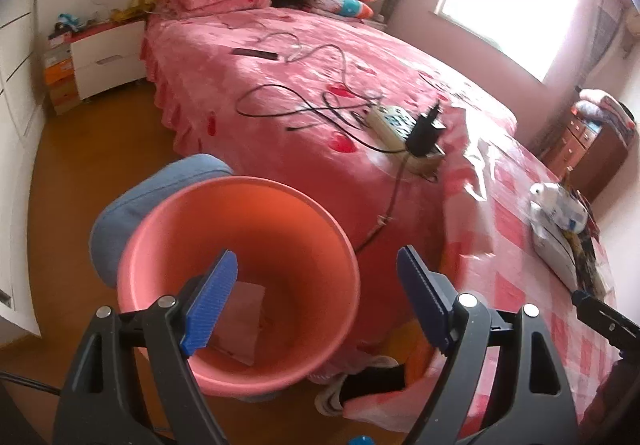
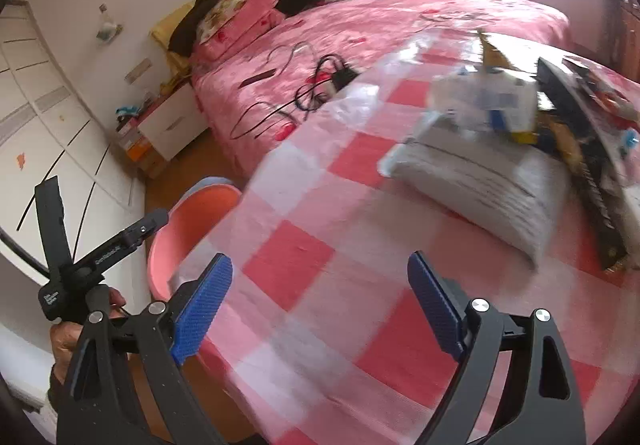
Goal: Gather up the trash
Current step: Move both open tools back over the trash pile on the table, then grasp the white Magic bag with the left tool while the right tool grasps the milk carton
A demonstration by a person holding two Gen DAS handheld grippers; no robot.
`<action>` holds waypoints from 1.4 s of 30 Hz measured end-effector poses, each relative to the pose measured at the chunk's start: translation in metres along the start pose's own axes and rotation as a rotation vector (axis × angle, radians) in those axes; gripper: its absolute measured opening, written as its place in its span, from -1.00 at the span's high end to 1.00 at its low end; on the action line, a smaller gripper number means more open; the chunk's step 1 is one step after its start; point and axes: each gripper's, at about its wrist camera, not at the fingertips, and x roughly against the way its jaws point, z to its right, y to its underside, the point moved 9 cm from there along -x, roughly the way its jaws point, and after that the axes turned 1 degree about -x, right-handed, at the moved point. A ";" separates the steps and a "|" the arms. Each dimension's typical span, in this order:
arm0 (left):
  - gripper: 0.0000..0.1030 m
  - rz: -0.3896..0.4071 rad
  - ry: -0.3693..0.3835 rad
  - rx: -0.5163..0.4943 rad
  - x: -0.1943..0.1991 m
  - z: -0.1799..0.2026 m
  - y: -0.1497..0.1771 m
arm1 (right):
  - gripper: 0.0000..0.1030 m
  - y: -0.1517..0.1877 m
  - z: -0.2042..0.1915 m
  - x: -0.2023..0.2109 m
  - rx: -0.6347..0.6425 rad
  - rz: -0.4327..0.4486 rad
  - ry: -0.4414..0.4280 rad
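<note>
A salmon-pink bin (image 1: pixel 248 185) stands on the floor between the bed and the table, with a pale sheet of paper (image 1: pixel 244 309) lying inside it. My left gripper (image 1: pixel 316 257) hangs open over the bin's mouth, with nothing between its blue pads. In the right wrist view my right gripper (image 2: pixel 320 259) is open and empty above the red-and-white checked tablecloth (image 2: pixel 288 253). Beyond it a crumpled clear plastic wrapper (image 2: pixel 480 101) rests on a pile at the table's far side, blurred. The same wrapper (image 1: pixel 560 209) shows at the right of the left wrist view.
The wrapper lies on a white padded pack (image 2: pixel 480 181) beside a long black object (image 2: pixel 580 173). The pink bed (image 1: pixel 280 57) carries cables and a power strip (image 1: pixel 390 121). A blue cushion (image 1: pixel 132 201) is behind the bin. Shoes (image 1: pixel 360 377) lie under the table. White cupboards line the left.
</note>
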 end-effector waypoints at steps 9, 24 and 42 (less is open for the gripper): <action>-0.61 -0.023 0.043 -0.108 0.007 0.052 0.007 | -0.72 0.012 0.033 0.030 -0.044 0.050 0.052; -0.61 -0.016 0.102 -0.262 0.021 0.139 0.010 | -0.72 0.029 0.090 0.074 -0.113 0.111 0.107; -0.61 -0.067 0.232 -0.337 0.010 0.235 0.007 | -0.72 0.039 0.196 0.122 -0.336 0.179 0.167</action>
